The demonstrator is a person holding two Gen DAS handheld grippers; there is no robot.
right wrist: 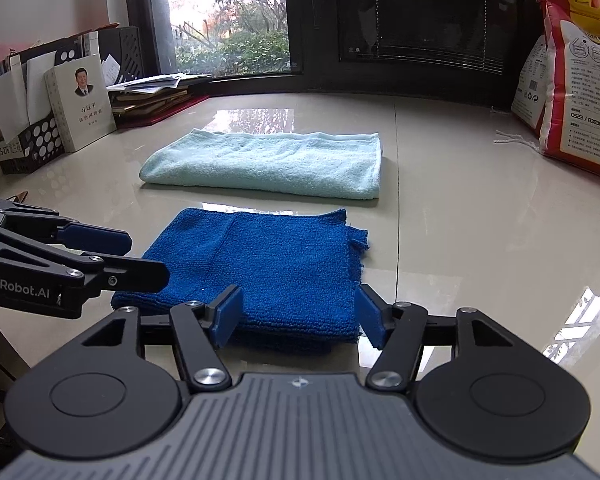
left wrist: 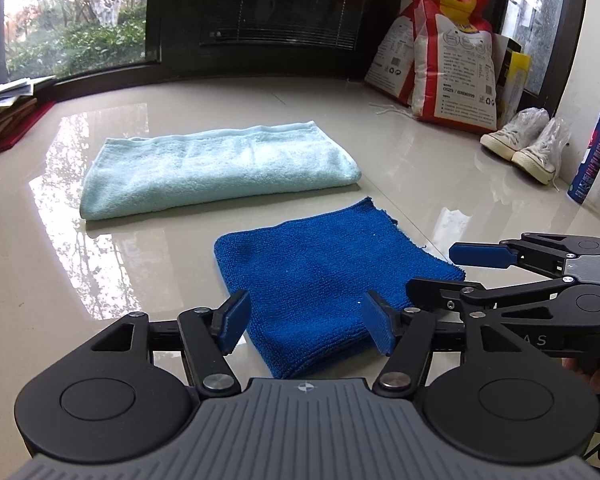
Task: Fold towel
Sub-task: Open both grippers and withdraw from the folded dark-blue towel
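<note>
A folded dark blue towel [left wrist: 324,280] lies flat on the glossy beige floor; it also shows in the right wrist view [right wrist: 268,268]. A folded light blue towel [left wrist: 216,172] lies behind it, also in the right wrist view [right wrist: 272,164]. My left gripper [left wrist: 306,324] is open and empty, its fingers either side of the blue towel's near edge. My right gripper [right wrist: 298,318] is open and empty over the same near edge. Each gripper shows in the other's view, the right one [left wrist: 452,272] at the towel's right, the left one [right wrist: 140,256] at its left.
Rice bags [left wrist: 448,60] and a pair of white sneakers [left wrist: 520,144] stand at the back right. A sealant tube [left wrist: 592,156] leans on the right wall. Books and file holders [right wrist: 60,108] stand at the back left. A dark window frame [right wrist: 412,20] runs behind.
</note>
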